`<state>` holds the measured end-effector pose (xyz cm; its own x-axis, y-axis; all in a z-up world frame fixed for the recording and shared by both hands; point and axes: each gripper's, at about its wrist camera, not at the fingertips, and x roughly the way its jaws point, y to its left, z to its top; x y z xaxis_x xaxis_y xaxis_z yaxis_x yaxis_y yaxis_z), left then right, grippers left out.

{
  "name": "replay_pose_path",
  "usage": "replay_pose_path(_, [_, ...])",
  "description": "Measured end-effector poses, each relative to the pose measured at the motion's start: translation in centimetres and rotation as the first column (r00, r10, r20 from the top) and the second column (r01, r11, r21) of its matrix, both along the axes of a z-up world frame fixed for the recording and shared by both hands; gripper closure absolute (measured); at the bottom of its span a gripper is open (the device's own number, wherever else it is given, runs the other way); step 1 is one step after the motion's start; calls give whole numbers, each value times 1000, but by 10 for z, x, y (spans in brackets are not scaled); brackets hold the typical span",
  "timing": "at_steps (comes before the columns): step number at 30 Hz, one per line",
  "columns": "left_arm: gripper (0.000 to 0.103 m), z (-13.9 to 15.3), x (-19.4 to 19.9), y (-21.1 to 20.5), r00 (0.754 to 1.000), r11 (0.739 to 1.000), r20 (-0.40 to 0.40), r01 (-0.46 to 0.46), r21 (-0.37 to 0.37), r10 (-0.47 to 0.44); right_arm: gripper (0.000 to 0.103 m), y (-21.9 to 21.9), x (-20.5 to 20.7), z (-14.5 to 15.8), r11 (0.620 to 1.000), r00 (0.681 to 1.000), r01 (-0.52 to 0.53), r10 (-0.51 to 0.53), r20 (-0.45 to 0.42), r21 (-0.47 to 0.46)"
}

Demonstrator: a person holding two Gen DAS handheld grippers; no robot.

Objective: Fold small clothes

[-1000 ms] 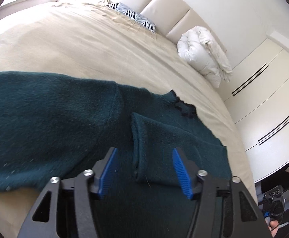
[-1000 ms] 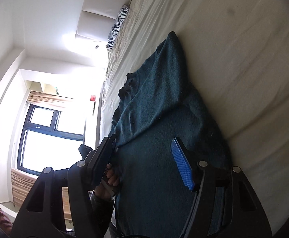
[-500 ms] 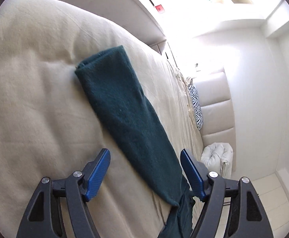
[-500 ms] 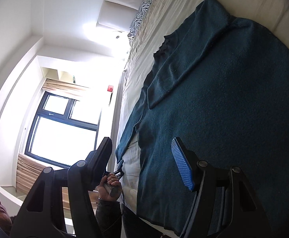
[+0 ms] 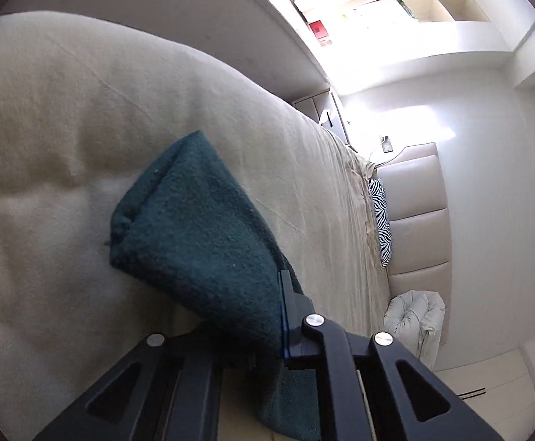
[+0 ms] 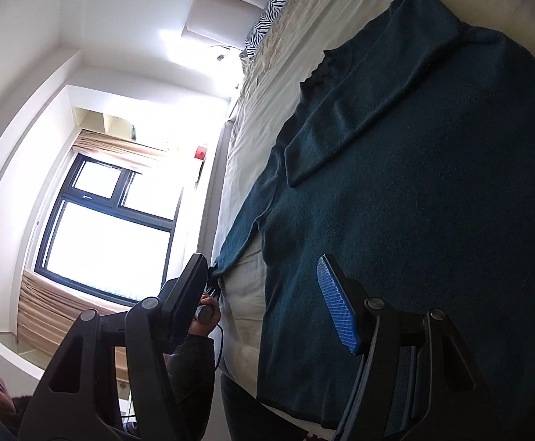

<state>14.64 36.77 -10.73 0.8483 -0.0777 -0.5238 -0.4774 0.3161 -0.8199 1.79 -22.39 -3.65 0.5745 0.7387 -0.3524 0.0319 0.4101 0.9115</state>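
Change since earlier frame: left gripper (image 5: 264, 316), whose fingers stood apart on either side of the sleeve (image 5: 197, 242) half a second ago, is now clenched on it; right gripper (image 6: 264, 294) keeps the same wide spread over the sweater (image 6: 414, 183)
Left claw: clamped on the sleeve near its cuff end; one blue-edged finger (image 5: 286, 308) presses the cloth from the right, the other is hidden under the fabric
Right claw: released, black finger and blue ribbed pad well apart, holding nothing, poised above the hem side of the sweater
Sweater, material: dark teal knit, thick, fuzzy nap, small frilled collar (image 6: 319, 70)
Sweater, position: spread flat on the bed (image 5: 65, 110), body filling most of the right wrist view
Sweater, long axis: runs from hem near the bed's edge toward collar, pointing at the headboard (image 6: 227, 7)
Far sleeve: folded across the chest, a flat tapering band lying diagonally
Near sleeve: long narrow tube stretching from the shoulder off toward the bed's side; cuff lifted and bunched in a rounded fold, free end pointing away from the left gripper
Bed surface: beige cover, soft, faintly creased
Surroundings: padded cream headboard, zebra-striped pillow (image 5: 383, 228), white quilted bundle (image 5: 414, 316), dark-framed window (image 6: 102, 220)
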Motion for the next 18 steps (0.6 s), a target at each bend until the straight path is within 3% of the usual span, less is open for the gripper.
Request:
replay_pose_path(3, [94, 50, 26, -47, 990, 972, 3, 139, 192, -142, 41, -6, 2, -7, 1000, 1000, 12, -12, -3, 4])
replay_pose_path(5, [94, 84, 45, -101, 962, 902, -21, 263, 342, -272, 41, -10, 1, -12, 1000, 1000, 16, -16, -5, 7])
replay_pose_path(8, [94, 114, 64, -207, 892, 722, -96, 417, 552, -442, 41, -21, -2, -20, 999, 999, 35, -35, -6, 18])
replay_pose_path(11, [93, 111, 77, -316, 798, 519, -194, 533, 669, -570, 41, -37, -10, -28, 998, 998, 63, -63, -11, 25])
replay_pose_path(15, [93, 71, 75, -437, 664, 273, -338, 639, 719, -666, 41, -62, -19, -39, 994, 994, 105, -105, -23, 28])
replay_pose_path(17, [90, 42, 67, -471, 606, 185, -416, 688, 701, -677, 41, -75, -21, -44, 992, 992, 127, -127, -28, 19])
replay_pose_path(18, [90, 28, 64, -479, 580, 158, -450, 714, 682, -679, 41, -81, -22, -45, 990, 990, 139, -138, -32, 12])
